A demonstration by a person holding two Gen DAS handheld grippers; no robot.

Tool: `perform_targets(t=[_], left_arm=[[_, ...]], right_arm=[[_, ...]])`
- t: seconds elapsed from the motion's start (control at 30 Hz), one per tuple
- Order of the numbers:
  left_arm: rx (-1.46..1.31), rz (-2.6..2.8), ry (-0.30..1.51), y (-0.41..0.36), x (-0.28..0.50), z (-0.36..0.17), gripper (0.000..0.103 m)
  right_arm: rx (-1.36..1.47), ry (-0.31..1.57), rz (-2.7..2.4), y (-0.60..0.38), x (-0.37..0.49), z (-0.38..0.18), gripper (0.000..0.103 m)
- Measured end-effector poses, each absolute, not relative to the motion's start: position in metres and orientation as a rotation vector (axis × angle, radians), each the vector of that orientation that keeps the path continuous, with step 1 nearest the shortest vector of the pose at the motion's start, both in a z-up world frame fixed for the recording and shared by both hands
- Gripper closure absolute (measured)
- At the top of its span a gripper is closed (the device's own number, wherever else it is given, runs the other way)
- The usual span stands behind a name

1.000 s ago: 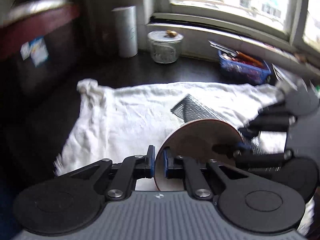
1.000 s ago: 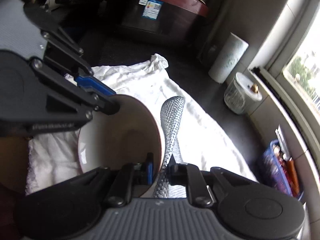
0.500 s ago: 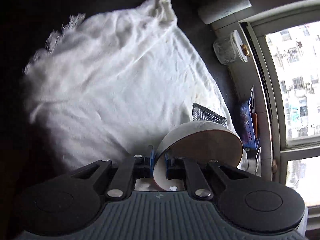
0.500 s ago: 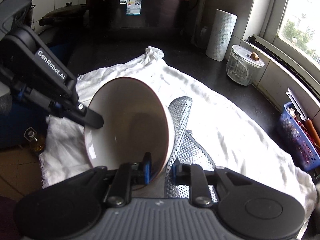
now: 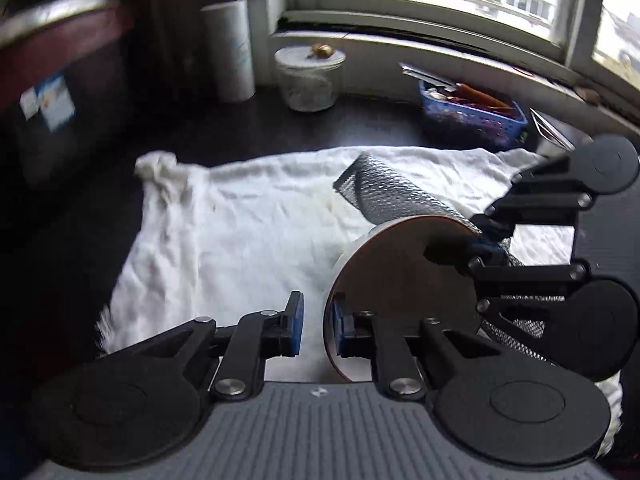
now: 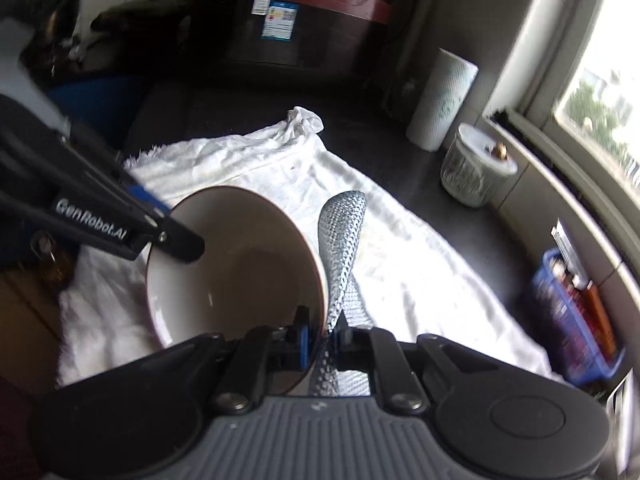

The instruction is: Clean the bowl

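A beige bowl with a red-brown rim is held on its side above a white towel. My left gripper has opened: one pad lies inside the rim, the other stands off the outer wall. My right gripper is shut on the bowl's opposite rim together with a silver mesh scrubbing cloth, which is draped over the rim and trails outside. The right gripper also shows in the left wrist view, and the left gripper's finger shows in the right wrist view.
A paper towel roll, a lidded glass jar and a blue basket of items stand along the window side. A dark red cooker stands at the back of the dark counter.
My left gripper was shut on the bowl's rim and has now opened. The left wrist view swung away and back. The right gripper keeps the rim and mesh cloth.
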State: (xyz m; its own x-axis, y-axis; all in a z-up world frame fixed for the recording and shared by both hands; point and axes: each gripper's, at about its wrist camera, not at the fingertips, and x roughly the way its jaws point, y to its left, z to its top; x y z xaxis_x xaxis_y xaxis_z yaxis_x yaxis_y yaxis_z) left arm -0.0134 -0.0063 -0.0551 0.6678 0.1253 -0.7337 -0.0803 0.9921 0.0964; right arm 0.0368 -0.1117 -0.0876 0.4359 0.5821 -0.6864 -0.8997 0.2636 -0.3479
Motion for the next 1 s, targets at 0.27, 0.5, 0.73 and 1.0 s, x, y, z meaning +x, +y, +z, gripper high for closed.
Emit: perform_targets(t=[0.27, 0.5, 0.73, 1.0], left_arm=[[-0.302, 0.151, 0.854, 0.032, -0.019, -0.067, 0.094], [-0.762, 0.196, 0.865, 0.076, -0.034, -0.094, 0.092], [-1.193, 0.217, 0.863, 0.101, -0.053, -0.133, 0.090], [-1.216, 0.198, 0.931, 0.090, -0.048, -0.144, 0.091]], right_arm=[[-0.784, 0.521, 1.069, -0.111, 0.042, -0.084, 0.089], [-0.641, 0.646, 1.080, -0.120, 0.047, -0.094, 0.084], [-0.594, 0.677, 1.078, -0.120, 0.048, -0.099, 0.082], [-0.503, 0.760, 1.086, -0.124, 0.055, -0.106, 0.078]])
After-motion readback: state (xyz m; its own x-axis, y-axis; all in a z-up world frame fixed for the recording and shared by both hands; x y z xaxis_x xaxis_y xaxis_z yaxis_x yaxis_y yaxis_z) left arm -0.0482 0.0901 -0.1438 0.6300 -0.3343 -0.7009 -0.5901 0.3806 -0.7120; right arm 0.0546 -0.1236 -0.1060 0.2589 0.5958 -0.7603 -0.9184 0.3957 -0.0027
